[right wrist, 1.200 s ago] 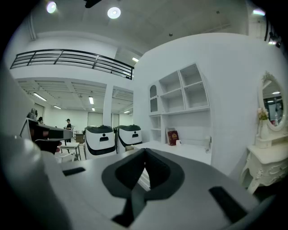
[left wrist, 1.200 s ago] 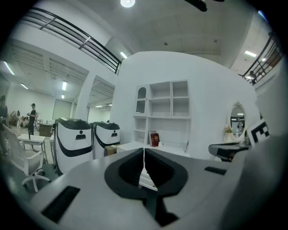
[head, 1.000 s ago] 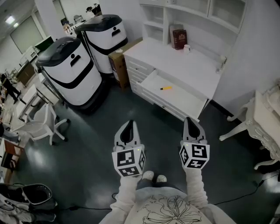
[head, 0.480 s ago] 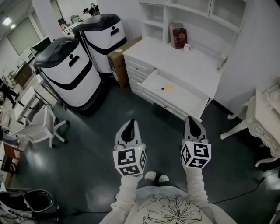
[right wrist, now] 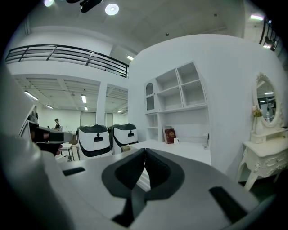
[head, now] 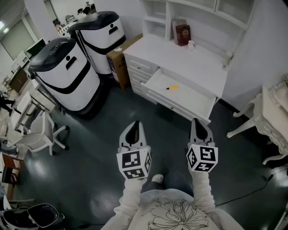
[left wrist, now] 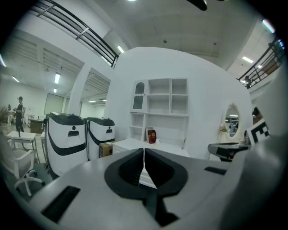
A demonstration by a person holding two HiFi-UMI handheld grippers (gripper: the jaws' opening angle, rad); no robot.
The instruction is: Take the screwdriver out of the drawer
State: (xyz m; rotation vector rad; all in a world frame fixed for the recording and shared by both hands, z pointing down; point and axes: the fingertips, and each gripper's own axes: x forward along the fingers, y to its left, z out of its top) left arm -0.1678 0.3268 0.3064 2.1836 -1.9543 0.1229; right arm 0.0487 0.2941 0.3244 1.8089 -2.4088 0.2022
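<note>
White drawer (head: pixel 193 101), screwdriver (head: pixel 172 87): head view only

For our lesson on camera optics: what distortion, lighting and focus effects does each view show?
Head view: the wide lens tilts the desk; light is even, and the screwdriver is small yet sharp. Left gripper view: fisheye, black corners, a curved railing, the left claw near and soft. Right gripper view: the same dark rim, a ceiling lamp glaring, the right claw slightly blurred.
</note>
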